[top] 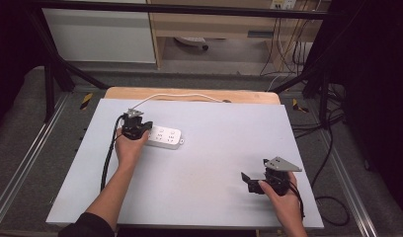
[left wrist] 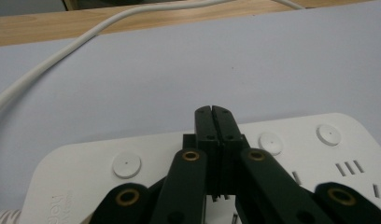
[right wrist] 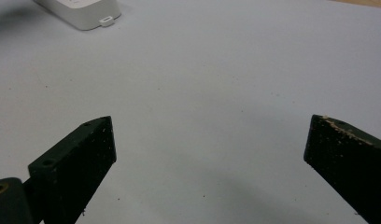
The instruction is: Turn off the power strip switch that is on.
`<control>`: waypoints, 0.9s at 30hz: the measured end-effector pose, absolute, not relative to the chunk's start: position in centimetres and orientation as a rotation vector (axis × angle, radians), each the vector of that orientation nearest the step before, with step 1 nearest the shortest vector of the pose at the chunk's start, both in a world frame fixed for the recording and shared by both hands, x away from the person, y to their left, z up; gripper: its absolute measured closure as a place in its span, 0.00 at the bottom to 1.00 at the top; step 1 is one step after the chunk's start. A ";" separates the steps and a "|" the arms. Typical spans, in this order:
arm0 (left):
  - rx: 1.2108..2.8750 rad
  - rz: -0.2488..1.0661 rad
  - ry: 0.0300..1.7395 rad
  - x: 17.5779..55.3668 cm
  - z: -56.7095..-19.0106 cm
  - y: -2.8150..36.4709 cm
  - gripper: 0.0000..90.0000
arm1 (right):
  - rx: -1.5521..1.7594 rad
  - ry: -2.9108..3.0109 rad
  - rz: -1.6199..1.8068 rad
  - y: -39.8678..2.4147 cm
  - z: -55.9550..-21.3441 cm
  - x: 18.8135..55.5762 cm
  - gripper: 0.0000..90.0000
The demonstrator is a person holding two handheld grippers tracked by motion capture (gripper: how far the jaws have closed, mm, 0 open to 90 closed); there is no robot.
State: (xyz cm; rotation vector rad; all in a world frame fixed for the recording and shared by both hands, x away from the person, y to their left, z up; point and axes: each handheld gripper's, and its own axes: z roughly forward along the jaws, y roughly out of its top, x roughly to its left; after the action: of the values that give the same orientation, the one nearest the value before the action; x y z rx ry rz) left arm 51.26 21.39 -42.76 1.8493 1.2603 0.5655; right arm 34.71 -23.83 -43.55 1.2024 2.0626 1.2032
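Observation:
A white power strip (top: 166, 137) lies on the pale grey mat (top: 214, 158), left of the middle, and its white cord (top: 180, 95) runs off toward the back edge. My left gripper (top: 141, 129) is over the strip's left end. In the left gripper view its jaws (left wrist: 212, 113) are pressed together with nothing between them, above the strip's top face (left wrist: 81, 163) with its round buttons; I cannot tell whether they touch it. My right gripper (top: 250, 182) stands open near the front right, over bare mat. In the right gripper view (right wrist: 209, 135) its jaws are wide apart, with a corner of the strip (right wrist: 86, 11) far off.
A wooden table edge (top: 189, 94) shows beyond the mat at the back. Black frame bars (top: 56, 74) stand at both back corners. Loose cables (top: 333, 197) lie on the floor to the right. A black cable (top: 108, 158) trails from my left gripper along the forearm.

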 end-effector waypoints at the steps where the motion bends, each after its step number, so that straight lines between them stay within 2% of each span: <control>1: 1.849 0.564 1.262 51.3 -42.8 21.3 1.00 | 1.204 2.061 1.204 -23.8 -43.6 34.7 0.03; 27: 1.863 0.603 1.258 51.1 -43.4 21.3 1.00 | 1.223 2.070 1.211 -23.9 -43.7 34.8 0.03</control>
State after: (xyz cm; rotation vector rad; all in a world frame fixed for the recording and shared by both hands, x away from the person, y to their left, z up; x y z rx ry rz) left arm 51.11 21.33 -43.38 1.8629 1.2582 0.6025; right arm 34.76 -23.91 -43.67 1.2230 2.0696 1.2115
